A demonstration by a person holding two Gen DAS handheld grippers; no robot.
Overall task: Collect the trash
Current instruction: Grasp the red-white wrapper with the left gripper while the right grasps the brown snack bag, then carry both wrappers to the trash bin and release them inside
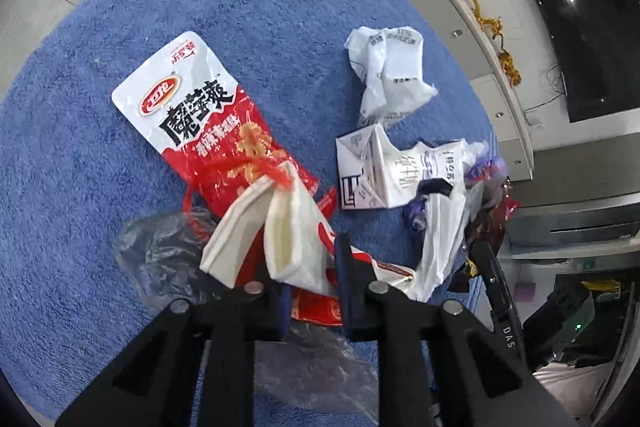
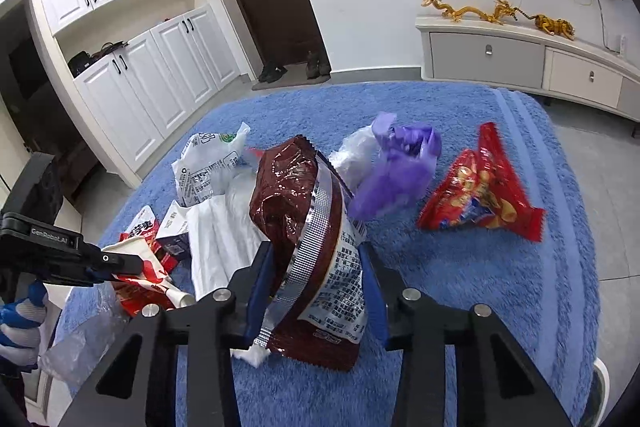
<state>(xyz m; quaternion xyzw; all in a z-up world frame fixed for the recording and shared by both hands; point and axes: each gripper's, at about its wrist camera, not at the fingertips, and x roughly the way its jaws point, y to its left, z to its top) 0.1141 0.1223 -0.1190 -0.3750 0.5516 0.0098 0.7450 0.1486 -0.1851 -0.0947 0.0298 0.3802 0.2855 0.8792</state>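
A: What is lying around you, biggest first?

B: You are working over a blue rug (image 2: 480,267) that is carrying all the trash. On your left side a red and white snack bag (image 1: 192,115) is lying flat, with a crushed milk carton (image 1: 384,171) and a crumpled white wrapper (image 1: 388,75) beyond it.

A: And my claws?

B: Your left claw (image 1: 312,267) is pinching narrow on a white and red folded wrapper (image 1: 292,235), with a clear plastic film (image 1: 160,251) crowding just beside it. Your right claw (image 2: 316,267) is gripping a dark brown foil bag (image 2: 304,211), both pads pressing its sides.

A: Anything in the way on the right?

B: A purple plastic bag (image 2: 396,171) is sitting just behind the foil bag, and a red snack packet (image 2: 480,191) is lying apart to its right.
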